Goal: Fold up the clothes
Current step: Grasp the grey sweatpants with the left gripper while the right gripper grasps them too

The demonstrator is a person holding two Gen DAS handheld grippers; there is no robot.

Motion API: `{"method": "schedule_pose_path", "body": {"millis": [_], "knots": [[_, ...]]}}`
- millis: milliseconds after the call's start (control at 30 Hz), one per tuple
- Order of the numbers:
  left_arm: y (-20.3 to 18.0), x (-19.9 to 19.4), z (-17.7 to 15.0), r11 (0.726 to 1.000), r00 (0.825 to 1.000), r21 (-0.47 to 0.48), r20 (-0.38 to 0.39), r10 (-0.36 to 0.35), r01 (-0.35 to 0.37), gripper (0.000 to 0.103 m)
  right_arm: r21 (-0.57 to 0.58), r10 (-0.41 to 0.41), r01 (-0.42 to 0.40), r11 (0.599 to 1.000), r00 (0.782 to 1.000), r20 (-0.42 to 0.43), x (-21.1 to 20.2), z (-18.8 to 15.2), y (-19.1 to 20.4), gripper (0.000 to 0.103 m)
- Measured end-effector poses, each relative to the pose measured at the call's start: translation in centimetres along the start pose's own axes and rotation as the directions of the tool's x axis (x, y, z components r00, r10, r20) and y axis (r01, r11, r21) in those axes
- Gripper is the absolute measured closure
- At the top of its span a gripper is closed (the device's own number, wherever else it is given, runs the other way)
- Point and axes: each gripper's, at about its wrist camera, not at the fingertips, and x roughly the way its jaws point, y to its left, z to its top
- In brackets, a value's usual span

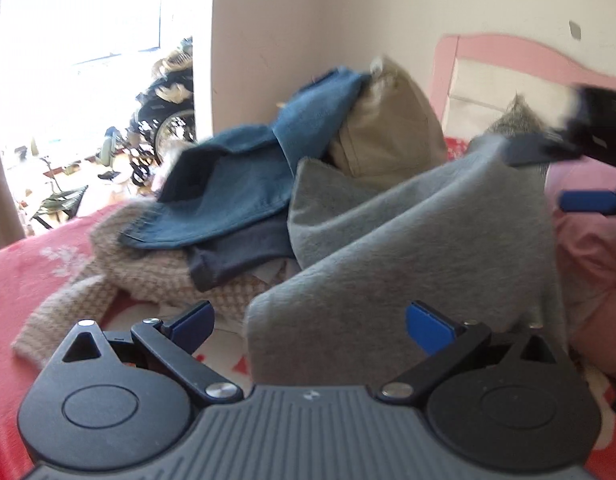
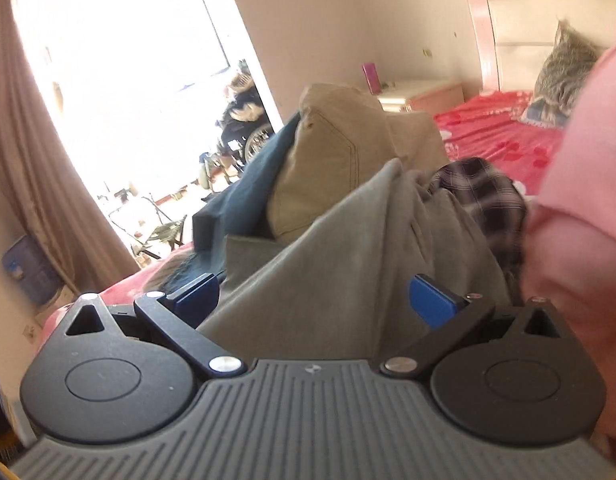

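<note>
I am at a bed covered in a red floral sheet (image 1: 36, 264), in a room with pale walls, a very bright window (image 1: 88, 12) and a pink headboard (image 1: 507, 52).

My left gripper (image 1: 309, 322) sits low over the bed, its blue-padded fingers (image 1: 427, 326) spread wide apart and gripping nothing. A grey sweatshirt (image 1: 387, 248) rises between and just beyond them, draped in a soft slope up toward the right. At that upper right edge my right gripper (image 1: 547, 172) appears, blurred, with the grey fabric lying between its parted fingers; I cannot tell whether they touch it.

From the right wrist, the same sweatshirt (image 2: 339, 264) fills the gap between the right gripper's (image 2: 313, 298) widely separated fingers, bunched into folds. Pink cloth (image 2: 579, 208) crowds the right edge of this view.

Behind the sweatshirt lies a heap of clothes: blue jeans (image 1: 244, 184) draped over a dark navy garment (image 1: 236, 256), a beige knitted sweater (image 1: 120, 280) spread on the sheet at the left, tan trousers (image 1: 387, 132) standing up at the back, and a dark plaid garment (image 2: 483, 196) beside the grey folds. A grey patterned pillow (image 2: 563, 64) leans near the headboard. A brown curtain (image 2: 36, 168) hangs beside the window.
</note>
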Motion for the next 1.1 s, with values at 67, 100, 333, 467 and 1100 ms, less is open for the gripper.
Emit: {"method": "schedule_pose_path", "body": {"millis": [67, 100, 333, 467, 1100], "knots": [[-0.2, 1.4, -0.3, 1.000, 0.998, -0.020, -0.058, -0.022, 0.021, 0.031, 0.019, -0.042, 0.043, 0.999, 0.998, -0.054, 3.2, 0.5, -0.4, 0.001], [-0.2, 1.7, -0.5, 0.999, 0.996, -0.032, -0.083, -0.026, 0.023, 0.048, 0.031, -0.057, 0.060, 0.998, 0.995, -0.085, 4.4, 0.1, -0.8, 0.007], [-0.3, -0.7, -3.1, 0.992, 0.984, -0.081, -0.141, -0.111, 0.100, 0.091, 0.063, -0.039, 0.046, 0.997, 0.994, -0.105, 1.7, -2.8, -1.3, 0.084], [-0.3, -5.0, -5.2, 0.986, 0.978, -0.092, -0.147, -0.150, 0.137, 0.092, 0.068, 0.016, -0.009, 0.998, 0.994, -0.111, -2.4, -4.7, -0.9, 0.093], [0.2, -24.2, -14.3, 0.976, 0.953, -0.074, -0.215, -0.215, 0.203, 0.093, 0.167, 0.373, -0.335, 0.927, 0.859, -0.351, -21.6, -19.3, 2.1, 0.095]]}}
